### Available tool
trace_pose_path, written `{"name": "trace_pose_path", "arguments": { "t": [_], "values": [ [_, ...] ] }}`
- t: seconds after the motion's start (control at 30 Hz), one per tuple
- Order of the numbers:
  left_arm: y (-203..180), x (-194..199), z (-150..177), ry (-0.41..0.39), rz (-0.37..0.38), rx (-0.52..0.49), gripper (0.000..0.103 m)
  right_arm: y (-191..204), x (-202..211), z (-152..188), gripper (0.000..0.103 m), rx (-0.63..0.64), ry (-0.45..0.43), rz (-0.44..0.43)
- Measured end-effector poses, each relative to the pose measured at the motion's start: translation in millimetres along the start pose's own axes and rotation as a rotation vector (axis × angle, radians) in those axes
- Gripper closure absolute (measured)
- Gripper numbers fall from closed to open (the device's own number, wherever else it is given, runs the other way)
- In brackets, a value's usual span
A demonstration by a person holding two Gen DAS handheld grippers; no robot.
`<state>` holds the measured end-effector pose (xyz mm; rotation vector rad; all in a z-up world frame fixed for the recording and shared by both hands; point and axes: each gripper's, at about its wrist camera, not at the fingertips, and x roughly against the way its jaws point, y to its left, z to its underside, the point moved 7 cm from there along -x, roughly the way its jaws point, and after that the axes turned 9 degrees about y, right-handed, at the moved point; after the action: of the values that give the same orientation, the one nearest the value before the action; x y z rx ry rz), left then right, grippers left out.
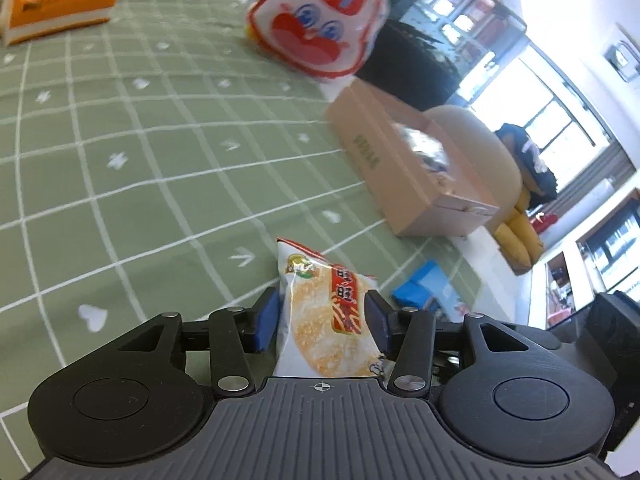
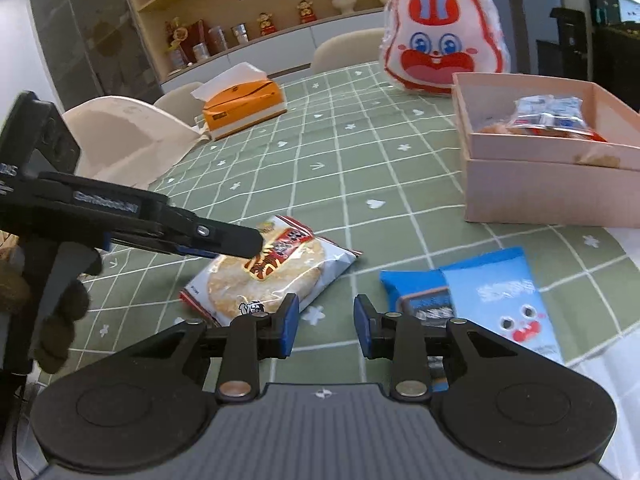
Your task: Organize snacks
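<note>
A rice cracker packet (image 1: 326, 312) sits between the blue pads of my left gripper (image 1: 322, 316), which is closed on it. In the right wrist view the same packet (image 2: 268, 276) lies on the green checked tablecloth with the left gripper (image 2: 236, 246) over its far end. My right gripper (image 2: 325, 322) is open and empty, just above the cloth in front of the packet. A blue snack packet (image 2: 492, 300) lies to its right. A pink cardboard box (image 2: 532, 184) with wrapped snacks inside stands at the right; it also shows in the left wrist view (image 1: 392, 168).
A large red and white rabbit-face snack bag (image 2: 440, 36) stands behind the box. An orange tissue box (image 2: 244, 108) sits at the far left of the table. Cream chairs stand around the table. The table edge runs just right of the blue packet.
</note>
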<state>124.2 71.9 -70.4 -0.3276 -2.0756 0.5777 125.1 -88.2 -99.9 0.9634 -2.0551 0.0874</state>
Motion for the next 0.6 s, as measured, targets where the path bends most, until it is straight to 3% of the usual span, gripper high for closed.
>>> {"name": "trace_pose_path", "arguments": {
  "t": [0.27,0.5,0.6],
  "values": [
    [-50.3,13.1,-1.7,-0.031,0.067,-0.118,0.051,-18.4,11.9,6.8,0.072,-0.045,-0.02,0.013],
    [-65.6,-3.0,0.1,-0.027,-0.023,-0.178,0.05,-24.6,18.1,12.6,0.072,-0.06,-0.036,0.012],
    [-65.2,-5.0,-3.0,-0.03,0.006,-0.159,0.05,-27.8,19.3,14.0,0.072,-0.067,-0.044,0.005]
  ]
}}
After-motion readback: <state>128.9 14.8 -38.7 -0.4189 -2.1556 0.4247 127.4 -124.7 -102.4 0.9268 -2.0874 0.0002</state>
